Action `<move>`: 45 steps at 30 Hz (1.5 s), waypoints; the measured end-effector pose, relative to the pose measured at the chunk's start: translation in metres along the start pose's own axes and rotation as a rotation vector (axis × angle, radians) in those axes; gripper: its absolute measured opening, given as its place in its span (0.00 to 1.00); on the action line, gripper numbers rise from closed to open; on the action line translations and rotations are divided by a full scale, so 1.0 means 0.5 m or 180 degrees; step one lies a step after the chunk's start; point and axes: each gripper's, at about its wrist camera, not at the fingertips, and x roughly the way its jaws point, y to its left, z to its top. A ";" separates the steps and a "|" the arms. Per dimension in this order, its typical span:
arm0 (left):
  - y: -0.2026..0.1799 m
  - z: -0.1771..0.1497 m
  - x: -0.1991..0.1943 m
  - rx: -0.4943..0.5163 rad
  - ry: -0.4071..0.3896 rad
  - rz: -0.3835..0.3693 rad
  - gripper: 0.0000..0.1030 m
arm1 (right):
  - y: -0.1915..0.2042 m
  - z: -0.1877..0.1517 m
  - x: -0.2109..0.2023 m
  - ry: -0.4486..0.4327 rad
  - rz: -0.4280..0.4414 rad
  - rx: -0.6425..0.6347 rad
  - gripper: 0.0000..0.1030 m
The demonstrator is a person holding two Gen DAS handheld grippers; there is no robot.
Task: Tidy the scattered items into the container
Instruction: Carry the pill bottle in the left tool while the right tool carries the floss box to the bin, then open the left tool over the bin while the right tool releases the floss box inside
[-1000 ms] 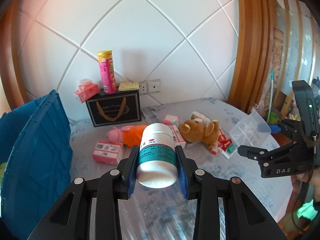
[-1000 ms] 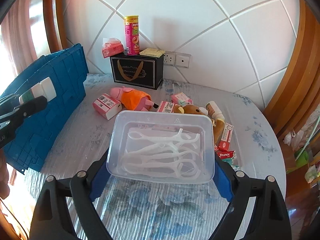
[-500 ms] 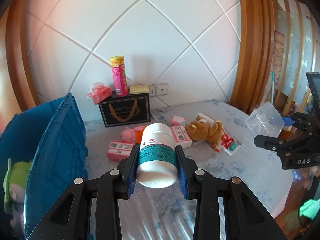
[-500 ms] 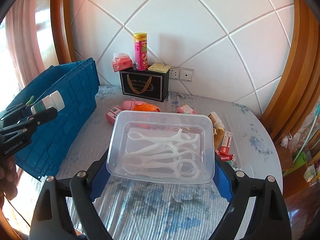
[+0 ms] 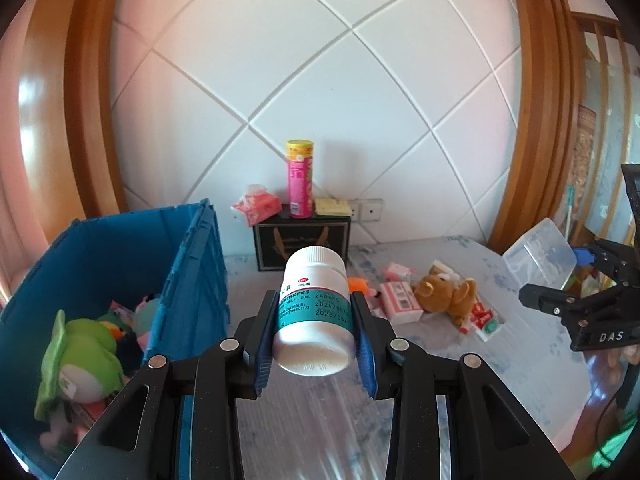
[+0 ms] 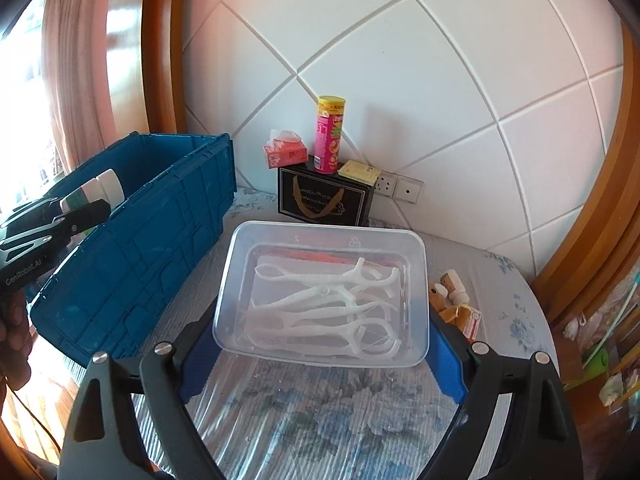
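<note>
My left gripper (image 5: 314,332) is shut on a white pill bottle (image 5: 314,312) with a teal label, held in the air beside the blue crate (image 5: 188,280). The crate holds a green plush (image 5: 80,360) and other toys. My right gripper (image 6: 324,336) is shut on a clear plastic box (image 6: 324,248) of white floss picks, held above the table. In the right wrist view the left gripper with the bottle (image 6: 98,192) shows at the crate's (image 6: 160,224) near side. In the left wrist view the right gripper with the clear box (image 5: 540,256) shows at the right.
On the table lie a brown teddy bear (image 5: 444,292), pink boxes (image 5: 400,300), red sachets (image 5: 482,318) and a small bottle (image 6: 454,286). A black gift box (image 6: 324,200) by the wall carries a pink can (image 6: 328,136), a tissue pack (image 6: 284,152) and a yellow pad (image 6: 358,171).
Both grippers have risen and drawn back from the table with their loads. The left gripper has swung left, and the inside of the crate has come into its view.
</note>
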 end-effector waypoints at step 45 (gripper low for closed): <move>0.562 -0.113 -0.107 -0.0685 0.0091 0.1193 0.33 | 0.653 0.227 0.181 -0.0138 0.1374 -0.1109 0.86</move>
